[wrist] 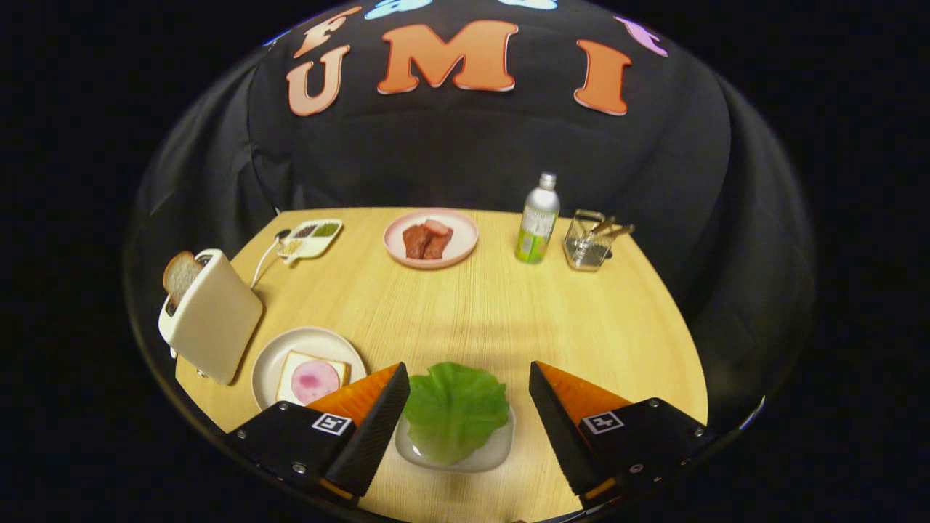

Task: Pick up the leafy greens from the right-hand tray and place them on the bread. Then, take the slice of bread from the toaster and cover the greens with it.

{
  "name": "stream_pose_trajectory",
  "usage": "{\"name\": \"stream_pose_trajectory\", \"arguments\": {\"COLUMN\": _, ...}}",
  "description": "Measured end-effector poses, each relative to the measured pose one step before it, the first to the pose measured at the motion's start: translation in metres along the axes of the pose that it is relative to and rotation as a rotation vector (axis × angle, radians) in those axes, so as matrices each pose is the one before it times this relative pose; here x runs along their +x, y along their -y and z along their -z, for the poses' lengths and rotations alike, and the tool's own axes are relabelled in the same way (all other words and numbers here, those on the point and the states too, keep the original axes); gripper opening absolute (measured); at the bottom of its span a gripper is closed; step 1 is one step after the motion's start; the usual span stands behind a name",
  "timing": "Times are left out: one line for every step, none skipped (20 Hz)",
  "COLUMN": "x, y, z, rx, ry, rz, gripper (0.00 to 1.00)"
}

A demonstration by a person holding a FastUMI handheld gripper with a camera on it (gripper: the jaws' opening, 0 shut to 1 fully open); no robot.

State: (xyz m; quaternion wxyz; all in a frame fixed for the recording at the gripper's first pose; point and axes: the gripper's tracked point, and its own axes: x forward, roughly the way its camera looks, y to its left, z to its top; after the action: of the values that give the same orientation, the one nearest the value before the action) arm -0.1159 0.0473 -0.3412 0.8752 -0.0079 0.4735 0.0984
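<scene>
The table [465, 312] is lit evenly from above and is bright and warm, while the cloth wall beyond it is dim. Ahead of the spread fingers [378, 414], the lettuce [456, 408] looks sharp. Straight edges bend strongly outward. The bottle [538, 218] shows slight glare.

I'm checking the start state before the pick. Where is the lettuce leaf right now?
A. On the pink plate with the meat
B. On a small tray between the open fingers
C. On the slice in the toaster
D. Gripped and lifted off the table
B: the lettuce leaf lies on its small tray, between the spread fingers of the gripper, neither touching it.
</scene>
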Motion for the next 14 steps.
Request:
{"name": "stream_pose_trajectory", "arguments": {"x": 0.00670, "y": -0.00310, "z": 0.01211, "rx": -0.00346, "ry": -0.04025, "rz": -0.00900, "gripper": 0.99}}
{"name": "stream_pose_trajectory", "arguments": {"x": 0.00802, "y": -0.00315, "z": 0.01018, "rx": -0.00504, "ry": -0.03354, "rz": -0.01129, "gripper": 0.98}}
{"name": "stream_pose_trajectory", "arguments": {"x": 0.00609, "y": -0.00080, "z": 0.00861, "rx": -0.00490, "ry": -0.02743, "rz": -0.00082, "gripper": 0.98}}
{"name": "stream_pose_trajectory", "arguments": {"x": 0.00817, "y": -0.00041, "z": 0.00871, "rx": -0.00115, "ry": -0.03077, "rz": 0.00069, "gripper": 0.97}}
{"name": "stream_pose_trajectory", "arguments": {"x": 0.00656, "y": -0.00063, "z": 0.00823, "rx": 0.00190, "ry": -0.03549, "rz": 0.00000, "gripper": 0.96}}
{"name": "stream_pose_trajectory", "arguments": {"x": 0.00546, "y": -0.00254, "z": 0.00604, "rx": -0.00024, "ry": -0.03018, "rz": -0.00763, "gripper": 0.94}}
{"name": "stream_pose_trajectory", "arguments": {"x": 0.00544, "y": 0.00099, "z": 0.00344, "rx": -0.00547, "ry": -0.02160, "rz": 0.00242, "gripper": 0.94}}
{"name": "stream_pose_trajectory", "arguments": {"x": 0.00538, "y": 0.00202, "z": 0.00405, "rx": -0.01052, "ry": -0.03036, "rz": 0.00693, "gripper": 0.94}}
{"name": "stream_pose_trajectory", "arguments": {"x": 0.00435, "y": 0.00005, "z": 0.00397, "rx": -0.00457, "ry": -0.02470, "rz": 0.00001, "gripper": 0.94}}
{"name": "stream_pose_trajectory", "arguments": {"x": 0.00508, "y": -0.00094, "z": 0.00064, "rx": -0.00177, "ry": -0.02010, "rz": -0.00320, "gripper": 0.92}}
{"name": "stream_pose_trajectory", "arguments": {"x": 0.00515, "y": -0.00063, "z": 0.00323, "rx": 0.00192, "ry": -0.02165, "rz": 0.00208, "gripper": 0.90}}
{"name": "stream_pose_trajectory", "arguments": {"x": 0.00577, "y": -0.00134, "z": 0.00247, "rx": 0.00623, "ry": -0.02079, "rz": -0.00891, "gripper": 0.89}}
{"name": "stream_pose_trajectory", "arguments": {"x": 0.00419, "y": -0.00241, "z": 0.00382, "rx": 0.01288, "ry": -0.03022, "rz": -0.00642, "gripper": 0.88}}
{"name": "stream_pose_trajectory", "arguments": {"x": 0.00612, "y": -0.00003, "z": 0.00135, "rx": 0.01161, "ry": -0.01114, "rz": -0.00074, "gripper": 0.87}}
